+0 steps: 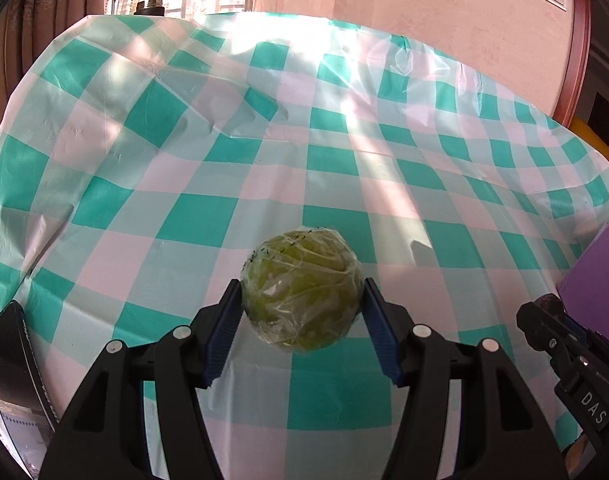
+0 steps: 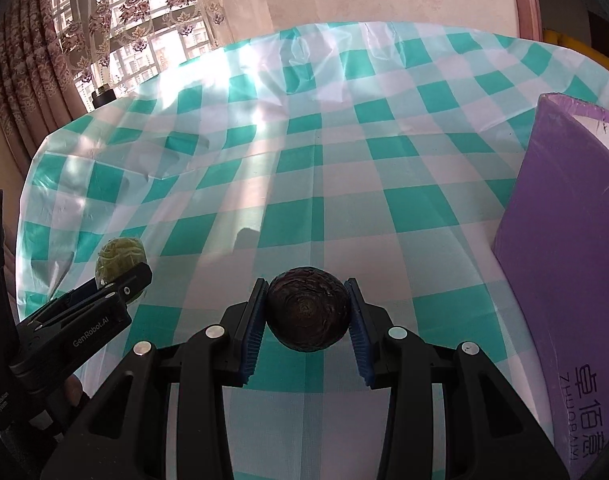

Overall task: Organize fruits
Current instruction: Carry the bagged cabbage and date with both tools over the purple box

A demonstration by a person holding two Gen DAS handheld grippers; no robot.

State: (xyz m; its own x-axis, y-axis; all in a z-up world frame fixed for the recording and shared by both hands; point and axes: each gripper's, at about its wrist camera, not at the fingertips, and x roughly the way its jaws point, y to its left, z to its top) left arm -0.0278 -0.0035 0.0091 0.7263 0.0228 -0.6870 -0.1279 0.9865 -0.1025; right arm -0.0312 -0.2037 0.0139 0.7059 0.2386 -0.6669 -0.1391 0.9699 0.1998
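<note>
A: Left gripper: jaws clamped on a green round fruit wrapped in clear film. Blue pads press it from both sides; most of it sits forward of the fingertips, off the checked tablecloth.

B: Right gripper?

A: Clenched on a dark brown, wrinkled round fruit, seated squarely between its pads, also clear of the cloth.

B: Surroundings?

A: Purple box stands beside the right gripper's right-hand jaw, printed characters on its side. Bare cloth ahead of both jaws. From the right wrist view, the left gripper shows off to the left with its green fruit.
</note>
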